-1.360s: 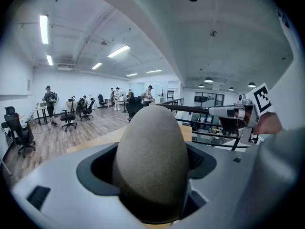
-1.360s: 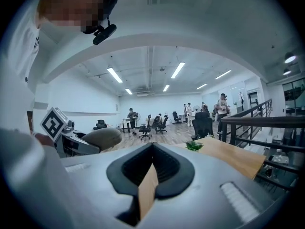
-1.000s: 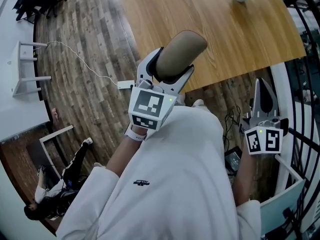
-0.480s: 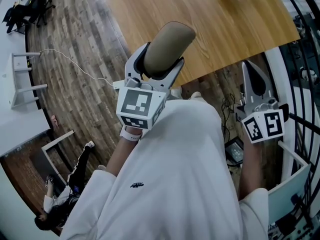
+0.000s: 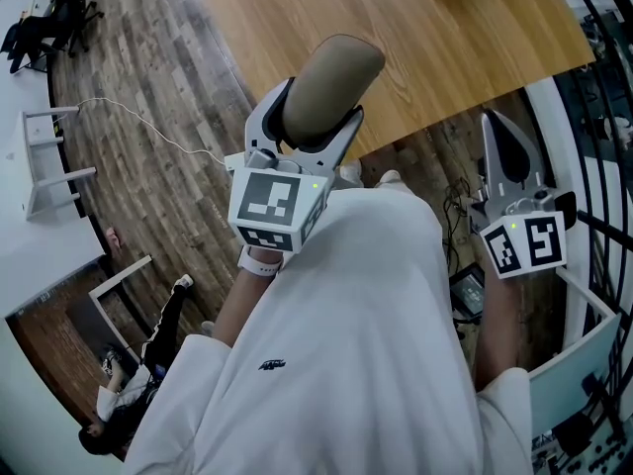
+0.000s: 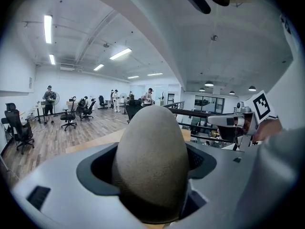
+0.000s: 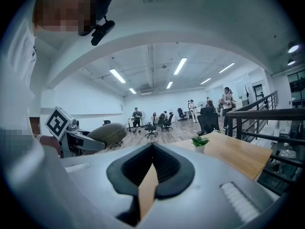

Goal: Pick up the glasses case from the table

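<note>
The glasses case (image 5: 331,87), a taupe oval shell, is held up off the wooden table (image 5: 445,38), in front of the person's chest. My left gripper (image 5: 312,129) is shut on it, its jaws pressing the case's lower half from both sides. The left gripper view shows the case (image 6: 151,161) end-on, filling the space between that gripper's (image 6: 152,180) jaws. My right gripper (image 5: 497,127) hangs at the right beside the table's edge, shut with nothing in it. In the right gripper view its (image 7: 152,152) jaws meet, and the case (image 7: 107,134) shows at the left.
A small potted plant (image 7: 199,142) stands on the table (image 7: 233,154). A black railing (image 5: 593,87) runs along the right. On the plank floor lie a white cable (image 5: 148,132) and a power adapter (image 5: 465,300). A white desk (image 5: 40,166) stands at the left.
The case stays in the left gripper throughout. Both grippers shifted slightly in the head view, and the plant at the table's far end has slid out of that view.
</note>
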`<action>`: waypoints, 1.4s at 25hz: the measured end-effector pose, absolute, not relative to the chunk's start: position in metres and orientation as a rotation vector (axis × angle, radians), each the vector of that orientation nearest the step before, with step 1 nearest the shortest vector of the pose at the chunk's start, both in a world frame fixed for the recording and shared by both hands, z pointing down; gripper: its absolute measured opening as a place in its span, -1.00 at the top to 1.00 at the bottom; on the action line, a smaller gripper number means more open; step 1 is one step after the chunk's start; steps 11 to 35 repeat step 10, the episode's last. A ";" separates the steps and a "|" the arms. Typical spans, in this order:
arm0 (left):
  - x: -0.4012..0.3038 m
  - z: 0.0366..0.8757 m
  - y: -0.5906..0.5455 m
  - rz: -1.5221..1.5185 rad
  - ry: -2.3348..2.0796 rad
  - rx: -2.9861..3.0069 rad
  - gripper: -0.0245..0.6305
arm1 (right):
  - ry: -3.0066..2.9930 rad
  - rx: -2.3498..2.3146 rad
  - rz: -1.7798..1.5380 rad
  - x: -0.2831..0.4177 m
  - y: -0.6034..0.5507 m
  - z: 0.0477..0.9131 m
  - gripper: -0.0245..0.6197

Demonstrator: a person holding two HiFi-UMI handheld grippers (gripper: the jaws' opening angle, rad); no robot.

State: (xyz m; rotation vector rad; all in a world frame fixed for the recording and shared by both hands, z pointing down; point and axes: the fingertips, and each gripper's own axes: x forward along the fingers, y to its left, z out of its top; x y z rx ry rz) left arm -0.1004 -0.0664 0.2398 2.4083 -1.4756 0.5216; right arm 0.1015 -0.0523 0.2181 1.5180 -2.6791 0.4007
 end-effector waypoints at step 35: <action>-0.087 0.247 -0.069 0.513 -1.445 2.417 -0.25 | -2.659 1.552 0.387 0.115 -0.055 0.218 0.90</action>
